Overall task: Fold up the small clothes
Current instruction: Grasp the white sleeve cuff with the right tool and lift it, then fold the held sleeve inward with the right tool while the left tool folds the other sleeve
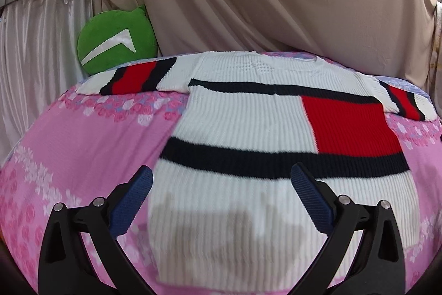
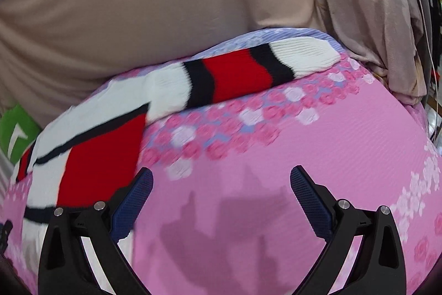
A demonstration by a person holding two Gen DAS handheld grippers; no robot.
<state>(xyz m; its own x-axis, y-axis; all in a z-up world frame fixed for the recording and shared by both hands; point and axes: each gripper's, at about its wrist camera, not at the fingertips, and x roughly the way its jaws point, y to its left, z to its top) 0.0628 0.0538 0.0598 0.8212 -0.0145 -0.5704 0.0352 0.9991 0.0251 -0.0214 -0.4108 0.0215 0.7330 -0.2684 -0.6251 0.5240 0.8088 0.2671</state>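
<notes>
A: Where does the sweater (image 1: pixel 248 129) lie?

B: Spread flat on the pink bedsheet (image 1: pixel 83 145), filling the frame's centre, collar toward the top. The left gripper (image 1: pixel 221 184) hovers over its hem, jaws wide, empty.

A: And the other?

B: The right gripper (image 2: pixel 221 184), also spread and empty, hovers above bare sheet; the sleeve (image 2: pixel 243 73) stretches sideways across the upper centre.

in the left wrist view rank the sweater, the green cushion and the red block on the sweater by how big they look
1. sweater, by far the largest in this view
2. red block
3. green cushion; it sits farther from the camera and is partly hidden behind the bed, so its place against the red block is unsure
</notes>
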